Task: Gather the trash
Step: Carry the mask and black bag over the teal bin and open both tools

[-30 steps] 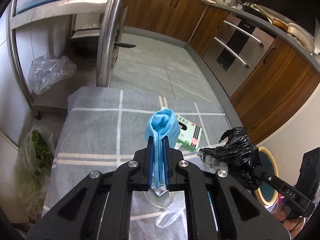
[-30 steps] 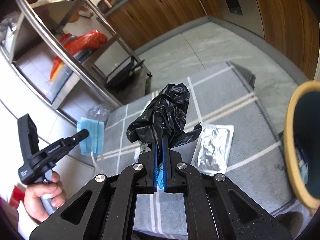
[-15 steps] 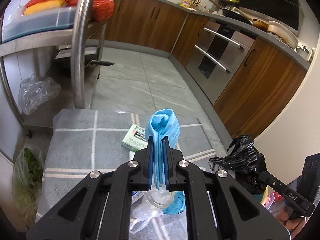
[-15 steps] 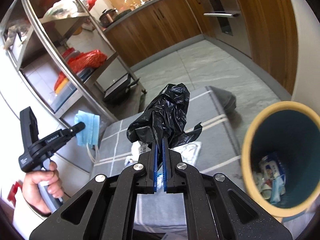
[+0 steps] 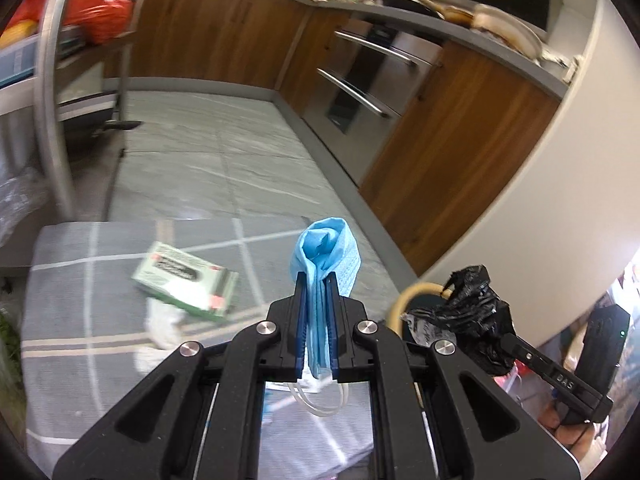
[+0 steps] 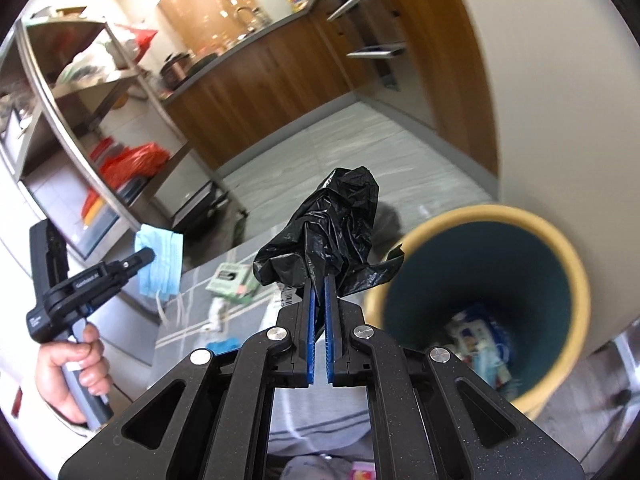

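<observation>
My left gripper [image 5: 316, 280] is shut on a folded blue face mask [image 5: 326, 252], whose white ear loops hang below the jaws. My right gripper [image 6: 319, 280] is shut on a crumpled black plastic bag [image 6: 336, 224], held beside the open mouth of a round bin [image 6: 576, 276] with a tan rim and dark teal inside; the bin holds several scraps. In the left wrist view the black bag [image 5: 472, 316] hangs at the right, over the bin's rim [image 5: 404, 300]. In the right wrist view the blue mask [image 6: 160, 264] sits at the left, in the gripper a hand [image 6: 76, 368] holds.
A grey mat [image 5: 80, 300] with white stripes lies on the floor with a green and white box [image 5: 186, 280] and a white crumpled scrap [image 5: 160, 324] on it. Metal shelving [image 6: 96, 120] stands at the left, wooden cabinets [image 5: 452, 132] and a white wall [image 5: 560, 200] at the right.
Both grippers have swung right and lifted with their loads. The bin has come into full view under the black bag, and the box on the mat has slid left in the left wrist view.
</observation>
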Demonstrator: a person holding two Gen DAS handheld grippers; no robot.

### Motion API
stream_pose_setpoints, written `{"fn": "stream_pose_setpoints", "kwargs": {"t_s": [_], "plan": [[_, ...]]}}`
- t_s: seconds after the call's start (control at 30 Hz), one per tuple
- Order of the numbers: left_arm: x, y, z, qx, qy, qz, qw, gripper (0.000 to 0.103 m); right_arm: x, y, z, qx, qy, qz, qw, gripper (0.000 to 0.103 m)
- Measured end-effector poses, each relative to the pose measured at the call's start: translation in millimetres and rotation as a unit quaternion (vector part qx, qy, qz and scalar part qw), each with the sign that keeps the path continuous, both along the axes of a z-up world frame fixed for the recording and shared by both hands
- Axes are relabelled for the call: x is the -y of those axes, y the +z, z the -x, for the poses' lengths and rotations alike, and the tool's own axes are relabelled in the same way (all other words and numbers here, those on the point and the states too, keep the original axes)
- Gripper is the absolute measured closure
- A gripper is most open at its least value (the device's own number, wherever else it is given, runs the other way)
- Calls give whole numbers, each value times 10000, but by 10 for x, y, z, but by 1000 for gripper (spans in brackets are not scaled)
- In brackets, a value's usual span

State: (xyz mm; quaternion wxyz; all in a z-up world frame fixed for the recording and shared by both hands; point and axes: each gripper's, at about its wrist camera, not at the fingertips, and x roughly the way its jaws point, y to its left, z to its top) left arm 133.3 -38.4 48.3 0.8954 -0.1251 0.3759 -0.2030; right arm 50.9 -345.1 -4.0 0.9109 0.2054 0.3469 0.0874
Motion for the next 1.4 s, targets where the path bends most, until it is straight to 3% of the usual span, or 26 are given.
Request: {"fn": "stream_pose_setpoints", "kwargs": {"t_s": [0.47,0.8,1.17,1.3,1.4], "plan": [[1283,-219,-15,-258,-1024,-95,9944,95,608,-282,235,-206,-770,288,9964,98],[2060,-615,-54,-625,-1562,-334,9852,95,774,-571,246,-662,-1017,584,9909,98],[2408,-1039,-76,-1035,-1798,-648,9761,95,891,-754,201,-1049,-1044,537,9875,97],[2398,-1018,-47,-1006,-1822,-682,9757,86,893,-746,193,-1059,-1064,539,9872,96],[2348,-983,-48,-980,-1793,-639,9768,72,900,-733,184,-1046,-1081,514,9873,93]]}}
